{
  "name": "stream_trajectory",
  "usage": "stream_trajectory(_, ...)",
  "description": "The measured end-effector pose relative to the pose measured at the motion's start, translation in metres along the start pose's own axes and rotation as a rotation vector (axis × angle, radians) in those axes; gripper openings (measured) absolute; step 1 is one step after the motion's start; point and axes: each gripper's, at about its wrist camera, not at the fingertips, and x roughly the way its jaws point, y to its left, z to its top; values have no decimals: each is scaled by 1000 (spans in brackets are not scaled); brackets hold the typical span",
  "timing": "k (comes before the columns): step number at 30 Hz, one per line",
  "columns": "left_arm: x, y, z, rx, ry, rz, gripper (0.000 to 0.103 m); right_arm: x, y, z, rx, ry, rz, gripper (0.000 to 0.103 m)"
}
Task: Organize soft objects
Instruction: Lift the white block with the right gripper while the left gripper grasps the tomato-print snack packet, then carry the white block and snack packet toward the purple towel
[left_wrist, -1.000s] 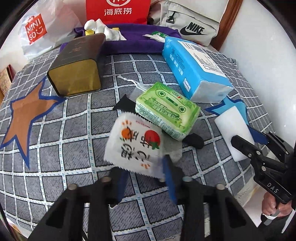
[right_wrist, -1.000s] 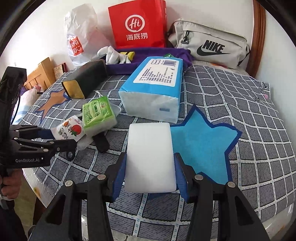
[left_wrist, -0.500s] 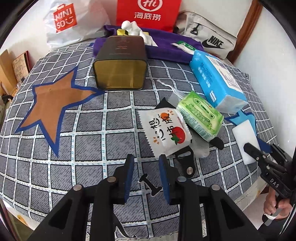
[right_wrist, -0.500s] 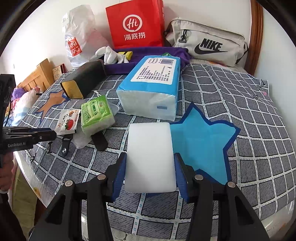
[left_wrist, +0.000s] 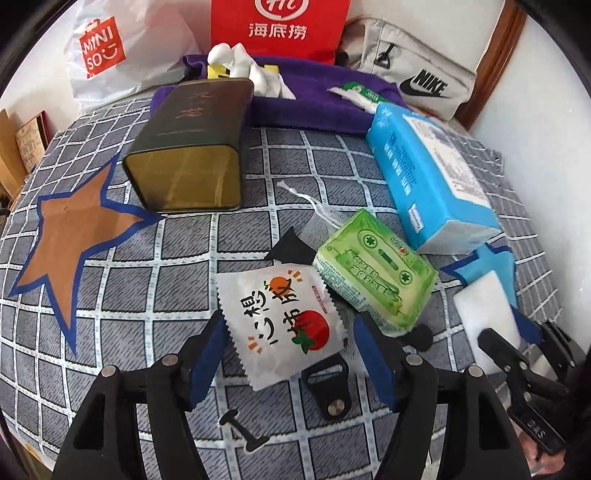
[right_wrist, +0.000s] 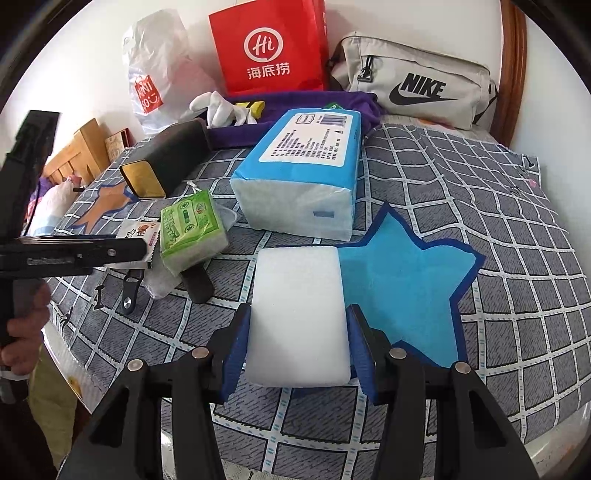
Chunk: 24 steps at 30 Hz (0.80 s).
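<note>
We are opening our left gripper (left_wrist: 288, 354) around the white snack packet (left_wrist: 282, 325), which is lying on the bed (left_wrist: 122, 291) between its spread pads, long axis pointing away from us. Our right gripper (right_wrist: 297, 347) is clamping the white sponge (right_wrist: 299, 314) beside the blue star (right_wrist: 402, 291).

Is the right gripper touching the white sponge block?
Touching. In the right wrist view, the right gripper has both blue pads pressed flush against the sides of the white sponge block, no gap visible.
</note>
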Motion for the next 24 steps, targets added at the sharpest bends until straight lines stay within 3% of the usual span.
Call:
stream_trajectory(7,7,2,7,-34,1,25,66,-13,5,11,-45,-45,13,49)
stream_trajectory(8,7,2,7,-37,0,24,62,-16,5,13,-49,-52,16,49)
stream_trajectory(9,5,5,7,-48,-2,18,57,-18,6,16,-56,-60,16,49)
stream_trajectory(15,-6,27,8,-125,-6,-69,55,-23,11,29,-87,-74,24,50)
stream_trajectory(24,-27,60,11,-195,-46,-52,55,-26,15,48,-102,-80,41,50)
